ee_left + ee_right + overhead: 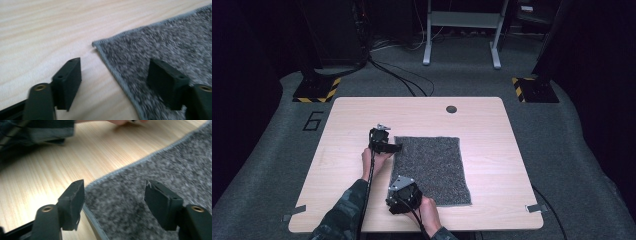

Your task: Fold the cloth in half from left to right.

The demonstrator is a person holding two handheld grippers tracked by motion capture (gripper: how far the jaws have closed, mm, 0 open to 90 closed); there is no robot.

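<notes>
A grey speckled mat [429, 170] lies flat on the light wooden table [352, 115]. My left gripper [393, 148] is at the mat's far left corner. In the left gripper view the gripper [115, 65] is open, one jaw over bare wood and the other over the mat [162, 42], with the stitched edge running between them. My right gripper [399, 201] is at the mat's near left corner. In the right gripper view the gripper [114, 185] is open and straddles the mat's edge [155, 165] in the same way. Neither pair of pads presses on the fabric.
A dark round hole [451, 109] sits near the table's far edge. Tape strips [293, 212] [534, 207] mark the near corners. A camouflage sleeve [37, 130] lies on the wood to the left. Beyond the table stand a white frame [462, 30] and striped floor bases [317, 90].
</notes>
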